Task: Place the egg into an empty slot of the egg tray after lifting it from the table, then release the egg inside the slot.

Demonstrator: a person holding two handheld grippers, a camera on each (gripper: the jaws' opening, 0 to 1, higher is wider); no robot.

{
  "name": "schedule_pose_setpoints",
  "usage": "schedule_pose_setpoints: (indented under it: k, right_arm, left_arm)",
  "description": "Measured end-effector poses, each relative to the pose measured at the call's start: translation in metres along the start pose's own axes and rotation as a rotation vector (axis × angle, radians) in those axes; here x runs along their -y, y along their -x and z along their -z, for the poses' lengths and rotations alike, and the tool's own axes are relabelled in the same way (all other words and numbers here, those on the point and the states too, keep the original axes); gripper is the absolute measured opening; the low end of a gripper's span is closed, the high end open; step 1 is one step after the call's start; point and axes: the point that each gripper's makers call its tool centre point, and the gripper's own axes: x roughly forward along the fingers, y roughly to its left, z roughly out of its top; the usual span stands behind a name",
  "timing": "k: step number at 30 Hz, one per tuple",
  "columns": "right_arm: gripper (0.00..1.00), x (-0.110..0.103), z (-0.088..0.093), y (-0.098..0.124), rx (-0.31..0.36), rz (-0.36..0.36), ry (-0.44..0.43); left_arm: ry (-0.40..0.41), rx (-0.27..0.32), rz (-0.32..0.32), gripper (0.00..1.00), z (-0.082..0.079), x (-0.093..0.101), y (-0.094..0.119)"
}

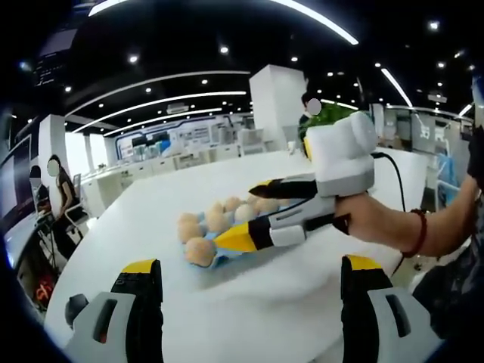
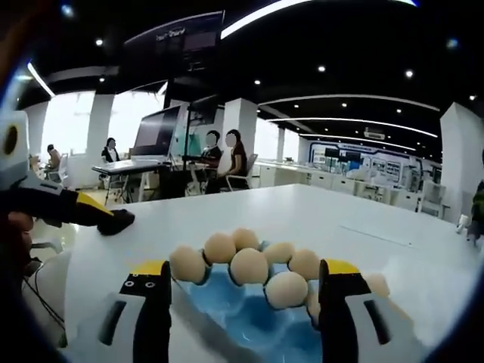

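The right gripper (image 2: 242,318) hangs over the egg tray (image 2: 242,314), fingers wide and empty, while the left gripper (image 1: 249,318), also wide, waits near the tray above the counter (image 1: 151,204).

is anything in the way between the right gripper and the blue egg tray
Nothing visible stands in the way. In the right gripper view the right gripper has its fingers open directly over the blue egg tray, with the eggs sitting in their slots. The left gripper hangs off to the side, apart from the tray.
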Motion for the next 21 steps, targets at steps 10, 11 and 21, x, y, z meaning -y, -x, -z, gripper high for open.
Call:
schedule_pose_setpoints:
  k: [10, 11, 21]
  right_arm:
    - [0.83, 0.012, 0.008, 0.018, -0.047, 0.006, 0.004]
    - [0.82, 0.013, 0.008, 0.019, -0.048, 0.007, 0.006]
    - [0.82, 0.038, 0.014, 0.039, -0.069, 0.05, -0.006]
  left_arm:
    - [-0.006, -0.004, 0.005, 1.0, -0.001, 0.0, -0.003]
    - [-0.005, -0.004, 0.006, 1.0, -0.001, 0.0, -0.003]
    - [0.002, 0.008, 0.015, 1.0, -0.004, 0.002, -0.008]
